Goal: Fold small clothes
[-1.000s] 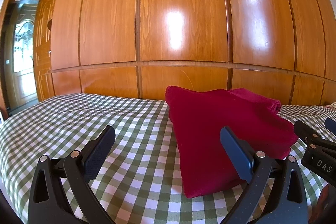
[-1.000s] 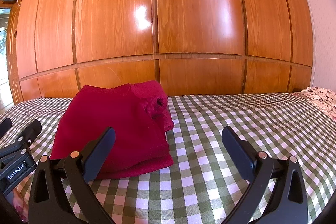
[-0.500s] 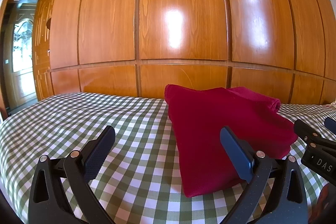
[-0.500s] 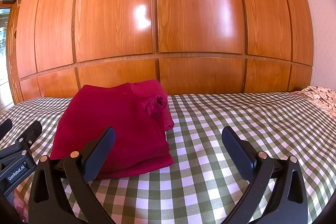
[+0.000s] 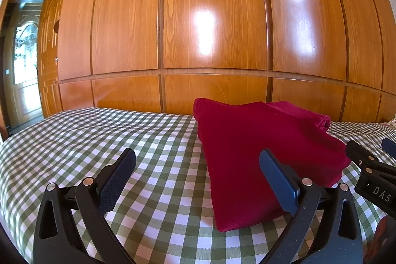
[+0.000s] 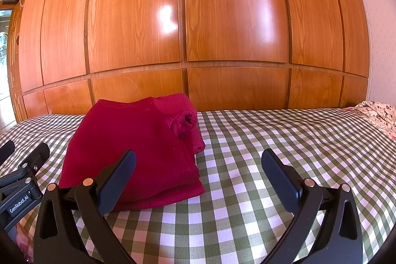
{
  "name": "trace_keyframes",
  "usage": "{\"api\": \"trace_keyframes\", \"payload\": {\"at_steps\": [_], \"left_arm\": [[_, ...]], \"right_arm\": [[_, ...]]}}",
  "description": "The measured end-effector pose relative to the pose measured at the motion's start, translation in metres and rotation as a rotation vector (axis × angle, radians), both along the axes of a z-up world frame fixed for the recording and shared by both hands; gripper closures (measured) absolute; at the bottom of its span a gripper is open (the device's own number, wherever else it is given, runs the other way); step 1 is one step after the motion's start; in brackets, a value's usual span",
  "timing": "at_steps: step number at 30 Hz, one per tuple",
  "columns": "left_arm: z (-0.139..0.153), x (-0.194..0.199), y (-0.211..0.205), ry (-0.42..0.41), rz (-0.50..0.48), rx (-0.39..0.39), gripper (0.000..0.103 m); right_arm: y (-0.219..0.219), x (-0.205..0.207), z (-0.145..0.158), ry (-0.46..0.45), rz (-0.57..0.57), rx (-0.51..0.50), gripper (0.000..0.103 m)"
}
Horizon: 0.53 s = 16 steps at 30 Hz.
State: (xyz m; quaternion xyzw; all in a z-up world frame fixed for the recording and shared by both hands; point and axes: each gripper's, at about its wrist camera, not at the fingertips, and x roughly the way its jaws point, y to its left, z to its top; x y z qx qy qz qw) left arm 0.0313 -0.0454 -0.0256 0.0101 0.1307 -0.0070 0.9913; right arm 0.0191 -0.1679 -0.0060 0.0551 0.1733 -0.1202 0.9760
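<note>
**Already folded: red garment sits on bed, both tongs empty**

Clearly the red garment (image 5: 259,155) is a soft knit, prob. fleece or sweater-type. It lies in a neat stacked rectangle on the green-checked bed cover (image 5: 123,135), in front of the wooden wardrobe (image 5: 210,29), w/ a rolled sleeve or cuff at its far right corner.

Left tongs (image 5: 198,180): fingers wide apart, nothing between them, low over the bed just short of the garment's near left edge. Right tongs (image 6: 199,181): also spread, empty, near its right edge.

Handling, as a guess: light, limp, thick enough to grip, not slippery or fragile. Layers will slide and splay if lifted by one corner. Best hold is the near folded edge, pinching all layers, one tong per side.

No containers in view. Floral fabric (image 6: 376,113) lies far right on the bed.
</note>
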Motion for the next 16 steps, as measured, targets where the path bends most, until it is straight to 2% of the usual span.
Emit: {"api": "trace_keyframes", "payload": {"at_steps": [16], "left_arm": [[-0.0029,0.0081,0.0023,0.058,-0.007,-0.014,0.004]], "right_arm": [[-0.0005,0.0015,-0.0020,0.010,0.003,0.002,0.002]]}}
